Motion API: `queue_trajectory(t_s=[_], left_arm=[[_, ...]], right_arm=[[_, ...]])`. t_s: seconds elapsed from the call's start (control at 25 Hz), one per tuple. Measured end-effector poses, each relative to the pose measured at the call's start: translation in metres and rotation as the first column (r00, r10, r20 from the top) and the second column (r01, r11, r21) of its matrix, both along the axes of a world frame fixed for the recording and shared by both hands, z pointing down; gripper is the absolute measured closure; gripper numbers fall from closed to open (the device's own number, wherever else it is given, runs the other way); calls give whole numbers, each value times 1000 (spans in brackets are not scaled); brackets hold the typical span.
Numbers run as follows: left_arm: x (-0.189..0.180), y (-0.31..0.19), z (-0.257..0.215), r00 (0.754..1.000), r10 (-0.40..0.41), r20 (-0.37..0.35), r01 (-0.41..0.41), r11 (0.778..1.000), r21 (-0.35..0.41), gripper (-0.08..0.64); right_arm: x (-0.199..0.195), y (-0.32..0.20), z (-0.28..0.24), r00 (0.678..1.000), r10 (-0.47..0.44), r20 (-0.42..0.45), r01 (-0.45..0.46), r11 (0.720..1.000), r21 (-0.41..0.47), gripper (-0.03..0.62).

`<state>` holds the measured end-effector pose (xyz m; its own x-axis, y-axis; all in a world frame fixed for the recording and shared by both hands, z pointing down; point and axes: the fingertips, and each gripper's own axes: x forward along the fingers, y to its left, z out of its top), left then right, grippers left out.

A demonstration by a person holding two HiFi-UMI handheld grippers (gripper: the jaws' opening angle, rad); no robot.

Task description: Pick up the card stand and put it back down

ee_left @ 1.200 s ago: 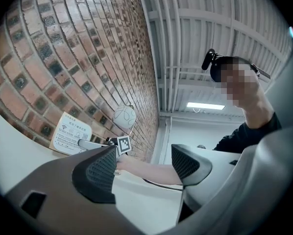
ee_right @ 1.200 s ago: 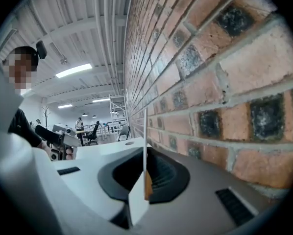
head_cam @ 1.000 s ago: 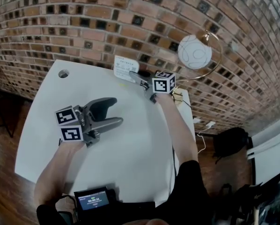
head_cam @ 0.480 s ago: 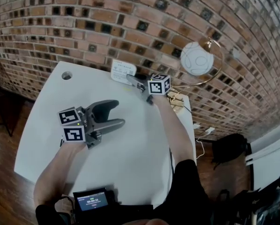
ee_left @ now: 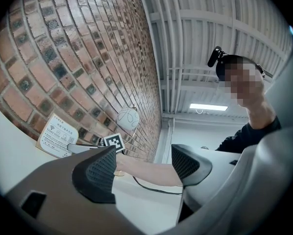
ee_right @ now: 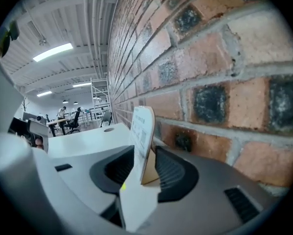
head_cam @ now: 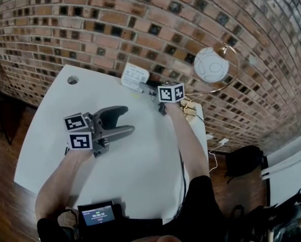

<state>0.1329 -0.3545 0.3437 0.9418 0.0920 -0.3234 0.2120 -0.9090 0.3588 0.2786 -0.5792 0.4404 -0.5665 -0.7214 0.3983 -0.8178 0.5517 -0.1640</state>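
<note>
The card stand (head_cam: 135,76), a white printed card in a small wooden base, stands at the back of the white table (head_cam: 140,160) against the brick wall. My right gripper (head_cam: 146,88) reaches it from the right. In the right gripper view the card stand (ee_right: 142,126) stands upright between the two dark pads of the right gripper (ee_right: 145,171), whose jaws are opening around it. My left gripper (head_cam: 119,121) rests lower on the table's left half, well away from the card. In its own view the left gripper (ee_left: 144,166) is open with nothing between its pads.
A lamp with a white globe (head_cam: 211,64) on a gold hoop stands at the back right, beside the right arm. A round cable hole (head_cam: 73,79) sits at the table's back left corner. A small screen device (head_cam: 96,215) lies at the near edge.
The right gripper stays at the card stand by the wall, with only a slight shift. The left gripper has not moved.
</note>
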Motion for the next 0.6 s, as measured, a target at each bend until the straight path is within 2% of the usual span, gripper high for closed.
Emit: queue_trajectory(t_s=[0.36,0.6], left_arm=[[-1,-2,2,1000,-5,-2,5,1000,0,215],[0,-2,2,1000,-7,-1,7,1000,0,215]], right_arm=[[9,11,21,981,95,-167,-109,991,-81,428],[18,8,23,973,147,-179,-166,981,-98,428]])
